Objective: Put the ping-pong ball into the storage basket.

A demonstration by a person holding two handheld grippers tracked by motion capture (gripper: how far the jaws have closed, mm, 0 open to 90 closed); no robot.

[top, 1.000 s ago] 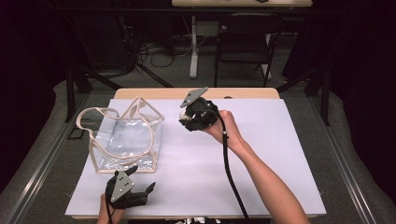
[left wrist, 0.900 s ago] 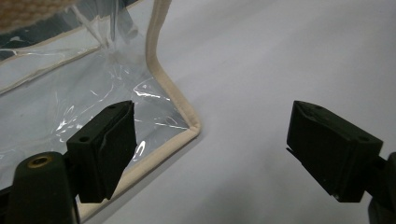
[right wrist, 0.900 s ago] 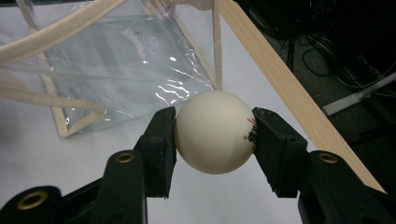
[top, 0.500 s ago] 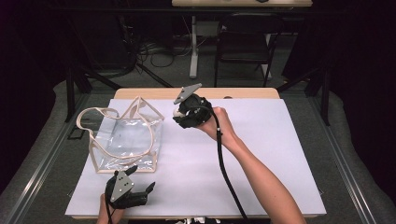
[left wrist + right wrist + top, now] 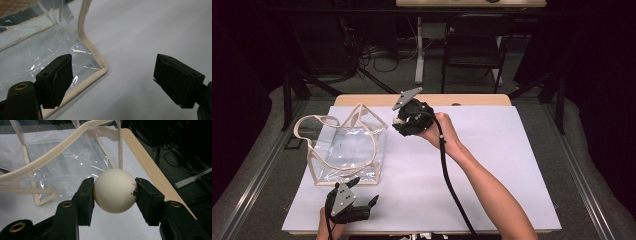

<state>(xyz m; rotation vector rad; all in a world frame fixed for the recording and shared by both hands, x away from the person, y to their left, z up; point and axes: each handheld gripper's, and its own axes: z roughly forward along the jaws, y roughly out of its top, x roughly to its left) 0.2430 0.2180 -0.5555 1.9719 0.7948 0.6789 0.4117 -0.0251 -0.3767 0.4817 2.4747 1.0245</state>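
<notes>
The white-covered tabletop (image 5: pixel 492 165) carries a clear plastic bag (image 5: pixel 349 152), glossy and crinkled, edged in cream fabric tape with looped handles. The step looks like carrying a ball into that bag. The right tool (image 5: pixel 115 192) grips the ball (image 5: pixel 115 190), smooth, matte, cream with small print, just short of the bag's mouth. The left tool (image 5: pixel 112 80) stands open by the bag's near corner. Next move probably needs the mouth held wide.
</notes>
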